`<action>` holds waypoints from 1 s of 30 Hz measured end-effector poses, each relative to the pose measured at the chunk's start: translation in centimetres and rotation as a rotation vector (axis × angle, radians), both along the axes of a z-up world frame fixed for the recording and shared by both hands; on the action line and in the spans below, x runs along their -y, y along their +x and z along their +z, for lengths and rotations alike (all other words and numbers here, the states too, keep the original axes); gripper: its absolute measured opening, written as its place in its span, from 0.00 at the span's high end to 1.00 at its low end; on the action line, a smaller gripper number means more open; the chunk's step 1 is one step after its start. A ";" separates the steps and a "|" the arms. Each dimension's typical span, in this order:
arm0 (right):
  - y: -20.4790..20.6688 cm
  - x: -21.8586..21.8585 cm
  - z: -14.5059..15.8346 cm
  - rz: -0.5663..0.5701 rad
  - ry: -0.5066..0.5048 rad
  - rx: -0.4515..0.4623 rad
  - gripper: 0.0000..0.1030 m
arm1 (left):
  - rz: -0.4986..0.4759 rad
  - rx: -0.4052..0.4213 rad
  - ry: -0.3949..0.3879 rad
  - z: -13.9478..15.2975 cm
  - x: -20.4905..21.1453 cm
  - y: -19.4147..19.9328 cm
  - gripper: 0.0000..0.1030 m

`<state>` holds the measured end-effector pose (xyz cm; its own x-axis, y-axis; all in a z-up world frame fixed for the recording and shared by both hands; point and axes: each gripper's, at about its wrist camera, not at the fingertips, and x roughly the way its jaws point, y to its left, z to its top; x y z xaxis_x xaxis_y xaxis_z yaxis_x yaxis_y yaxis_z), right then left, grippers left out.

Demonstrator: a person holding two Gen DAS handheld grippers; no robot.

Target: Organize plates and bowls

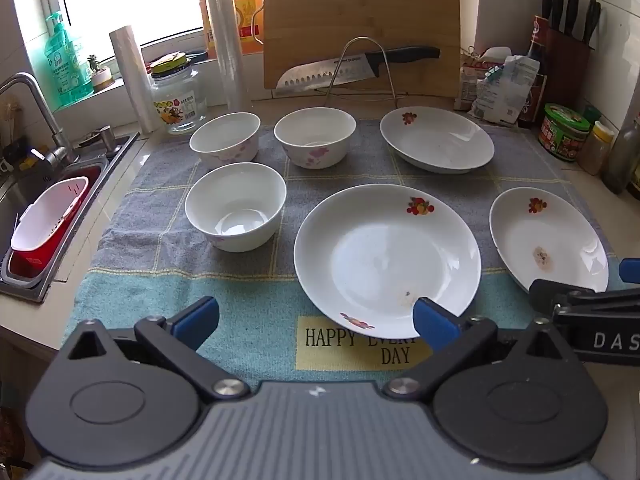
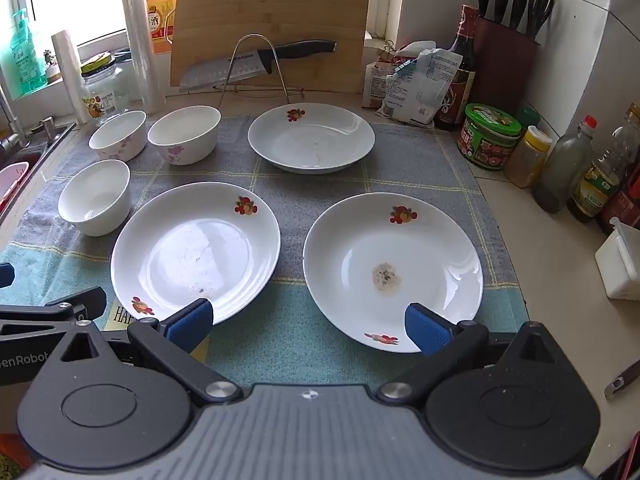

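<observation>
Three white plates with fruit prints lie on a grey-blue cloth (image 1: 248,296): a near middle plate (image 1: 386,260) (image 2: 196,252), a near right plate (image 1: 548,240) (image 2: 394,270) with a brown stain, and a far plate (image 1: 436,140) (image 2: 311,138). Three white bowls stand at the left: a near one (image 1: 236,206) (image 2: 95,197) and two far ones (image 1: 225,137) (image 1: 315,137) (image 2: 118,135) (image 2: 185,134). My left gripper (image 1: 316,320) is open and empty above the cloth's front edge. My right gripper (image 2: 308,322) is open and empty, between the two near plates.
A sink (image 1: 52,208) with a red-and-white basket is at the left. A cutting board (image 1: 360,24), a knife on a wire rack (image 1: 360,68), a glass jar (image 1: 178,94) and rolls stand behind. Bottles, jars and a knife block (image 2: 504,56) line the right side.
</observation>
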<state>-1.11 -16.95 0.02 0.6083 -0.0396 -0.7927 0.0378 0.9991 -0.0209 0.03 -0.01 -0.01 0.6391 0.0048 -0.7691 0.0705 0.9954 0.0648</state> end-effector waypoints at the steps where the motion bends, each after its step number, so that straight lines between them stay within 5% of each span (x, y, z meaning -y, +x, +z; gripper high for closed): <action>1: 0.0 0.0 0.0 0.002 0.002 -0.001 0.00 | 0.001 -0.001 0.001 0.0 0.0 0.0 0.01; 30: -0.5 -0.6 0.8 -0.015 -0.015 0.019 0.00 | -0.020 0.018 -0.008 0.5 -0.8 -0.1 0.01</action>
<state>-1.65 -16.34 0.78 0.6222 -0.0606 -0.7805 0.0535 0.9980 -0.0349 -0.03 0.76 0.53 0.6528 -0.0145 -0.7574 0.0893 0.9943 0.0579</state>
